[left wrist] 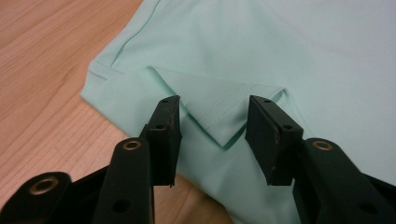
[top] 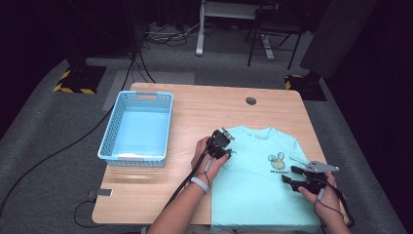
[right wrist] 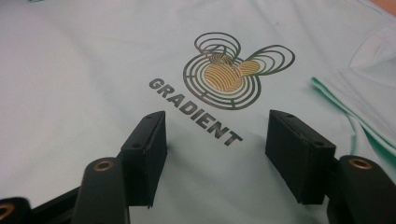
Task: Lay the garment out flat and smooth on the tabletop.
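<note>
Mint-green T-shirt (top: 253, 180) spread flat on wooden table (top: 195, 109), right half, at 3 o'clock from blue plastic basket (top: 137, 127). Long axis 12 to 6 o'clock, collar toward 12. Left gripper (left wrist: 212, 122) at folded sleeve corner (left wrist: 219, 112): jaws spread, fabric point lying between, no pinch. Right gripper (right wrist: 217, 135) above chest print: jaws spread, nothing held. Print at 12 o'clock from jaws: ringed emblem (right wrist: 233, 77), lettering "GRADIENT" (right wrist: 196, 112).
</note>
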Tool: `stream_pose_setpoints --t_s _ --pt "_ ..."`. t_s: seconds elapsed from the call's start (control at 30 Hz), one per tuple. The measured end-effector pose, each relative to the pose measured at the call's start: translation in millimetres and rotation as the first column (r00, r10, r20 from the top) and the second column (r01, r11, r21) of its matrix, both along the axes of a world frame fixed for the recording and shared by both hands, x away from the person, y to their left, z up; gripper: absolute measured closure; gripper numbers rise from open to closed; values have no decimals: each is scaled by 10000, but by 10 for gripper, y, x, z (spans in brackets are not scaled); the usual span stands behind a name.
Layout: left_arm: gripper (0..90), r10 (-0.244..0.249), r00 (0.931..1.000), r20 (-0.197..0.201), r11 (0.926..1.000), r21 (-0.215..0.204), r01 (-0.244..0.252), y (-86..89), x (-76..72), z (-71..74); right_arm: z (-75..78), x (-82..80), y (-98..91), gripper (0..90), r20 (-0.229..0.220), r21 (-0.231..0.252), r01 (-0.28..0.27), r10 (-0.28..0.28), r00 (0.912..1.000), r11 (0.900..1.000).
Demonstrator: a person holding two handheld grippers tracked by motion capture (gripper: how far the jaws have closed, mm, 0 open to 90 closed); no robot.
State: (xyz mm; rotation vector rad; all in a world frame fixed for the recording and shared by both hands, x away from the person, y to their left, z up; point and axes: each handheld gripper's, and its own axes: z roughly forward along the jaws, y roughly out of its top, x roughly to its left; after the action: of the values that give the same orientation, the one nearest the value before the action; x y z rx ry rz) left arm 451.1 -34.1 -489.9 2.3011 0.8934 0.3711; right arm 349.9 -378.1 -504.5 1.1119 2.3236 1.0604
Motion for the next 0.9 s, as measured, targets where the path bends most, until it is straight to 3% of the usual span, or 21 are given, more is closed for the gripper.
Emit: stream_pose_setpoints --t_s 0.07,0.13,0.2,0.4,0.63,0.77,0.9 --pt "640 116 9998 130 9999 22 -116 -7 11 4 0 -1 -1 387 -1 -2 -2 2 10000 10000" --pt "814 98 9998 179 9999 61 -99 -6 1 27 0 -3 -1 387 1 -4 5 -5 10000 10000" --pt "884 112 9993 352 9999 124 -117 -1 -9 53 0 -3 -2 387 -6 2 -3 3 10000 10000" --pt "892 303 9967 747 9995 23 -306 109 -92 208 0 -3 -5 387 -6 5 -20 20 10000 10000" --pt "892 875 9871 1340 9958 144 -902 425 -197 390 0 -8 -29 388 -4 45 -97 97 10000 9999" --pt "892 1429 9764 1617 9883 303 -1497 622 -240 468 0 -13 -28 388 -2 22 -85 85 10000 10000" --pt "891 1942 9673 1631 9771 554 -2055 799 -277 493 0 -13 -28 388 -4 25 -86 86 10000 10000"
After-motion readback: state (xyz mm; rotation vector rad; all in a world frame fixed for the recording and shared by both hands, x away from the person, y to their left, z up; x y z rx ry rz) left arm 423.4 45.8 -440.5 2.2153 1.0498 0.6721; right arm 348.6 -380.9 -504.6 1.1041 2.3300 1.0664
